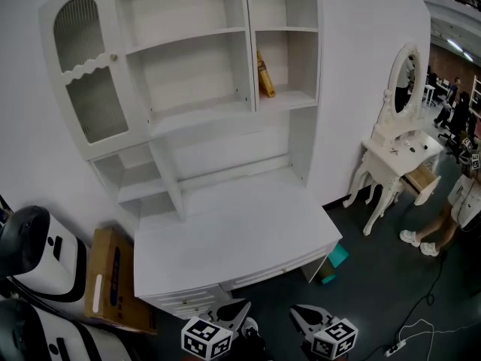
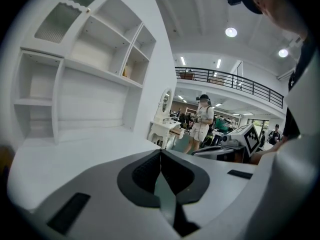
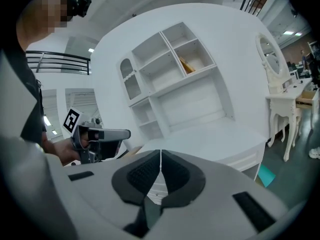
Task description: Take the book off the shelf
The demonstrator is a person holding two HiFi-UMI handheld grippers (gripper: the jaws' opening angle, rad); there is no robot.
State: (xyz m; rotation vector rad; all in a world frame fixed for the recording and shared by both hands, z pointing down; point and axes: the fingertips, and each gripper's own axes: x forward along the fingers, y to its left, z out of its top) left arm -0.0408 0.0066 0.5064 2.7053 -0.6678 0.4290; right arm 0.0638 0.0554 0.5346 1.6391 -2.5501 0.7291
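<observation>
A yellow-brown book (image 1: 264, 77) leans in the right-hand compartment of the white shelf unit (image 1: 218, 96), above the desk top. It also shows small in the right gripper view as the book (image 3: 187, 65) and as a sliver of the book (image 2: 124, 72) in the left gripper view. My left gripper (image 1: 239, 312) and right gripper (image 1: 302, 318) hang low at the frame's bottom, in front of the desk's front edge, far below the book. Both are shut with nothing between their jaws: left gripper (image 2: 160, 153), right gripper (image 3: 160, 155).
The white desk (image 1: 233, 239) has a bare top and drawers at the front. A cardboard box (image 1: 109, 277) lies on the floor at left beside black-and-white machines (image 1: 34, 250). A white dressing table with oval mirror (image 1: 402, 145) stands at right, with a person (image 1: 455, 209) beyond.
</observation>
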